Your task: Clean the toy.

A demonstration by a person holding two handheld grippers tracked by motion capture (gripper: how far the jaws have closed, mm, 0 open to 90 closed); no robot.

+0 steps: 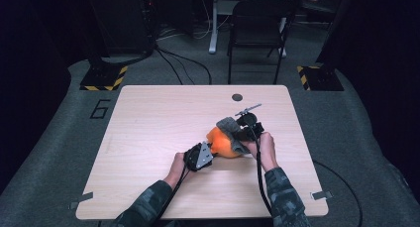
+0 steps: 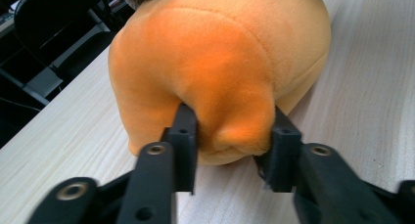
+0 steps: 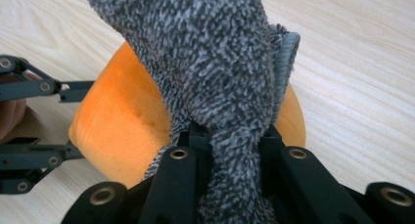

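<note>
Mostly the orange plush toy is covered on its far side by a grey fuzzy cloth, so its full shape is hard to make out from the high view; it may be a rounded cushion-like animal, but no features show. In the left gripper view the toy's top is cut off by the frame edge. It lies on a pale wooden table with a dark round hole near the far edge, and grey carpet, a black chair and cables fill the dim room behind. The left gripper sits at the toy's near-left end, its jaws pinching a bulge of the orange plush between them, the fabric visibly squeezed. The right gripper is at the toy's right side, clamped tight on a bunched fold of the grey cloth, which drapes up and over the toy.
</note>
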